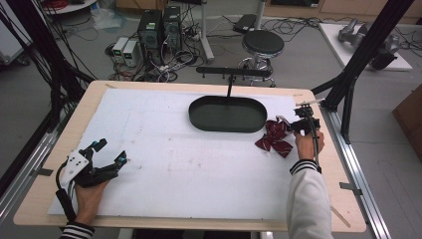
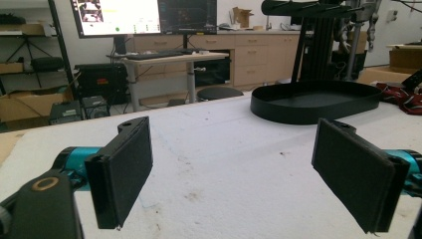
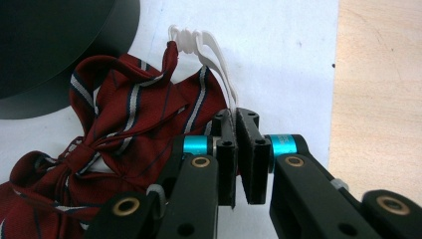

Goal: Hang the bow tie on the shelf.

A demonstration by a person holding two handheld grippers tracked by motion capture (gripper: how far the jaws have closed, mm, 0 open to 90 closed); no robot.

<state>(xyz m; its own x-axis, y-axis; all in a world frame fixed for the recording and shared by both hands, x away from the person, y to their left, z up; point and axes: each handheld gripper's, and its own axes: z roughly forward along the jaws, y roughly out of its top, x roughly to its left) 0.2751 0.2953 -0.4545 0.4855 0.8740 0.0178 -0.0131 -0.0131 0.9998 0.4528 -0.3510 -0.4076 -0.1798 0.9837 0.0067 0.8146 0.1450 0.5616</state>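
Right tongs [image 3: 235,149], nearly closed, pinch the bow tie's [image 3: 124,139] white strap [image 3: 214,55] near the surface's right edge (thin strap may slip); left tongs [image 2: 234,174] gape empty.

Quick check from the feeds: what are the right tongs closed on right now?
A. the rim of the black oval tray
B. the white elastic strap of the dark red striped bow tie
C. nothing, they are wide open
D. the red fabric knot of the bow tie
B: in the right gripper view the right tongs pinch the white elastic strap of the dark red striped bow tie, beside the black oval tray.
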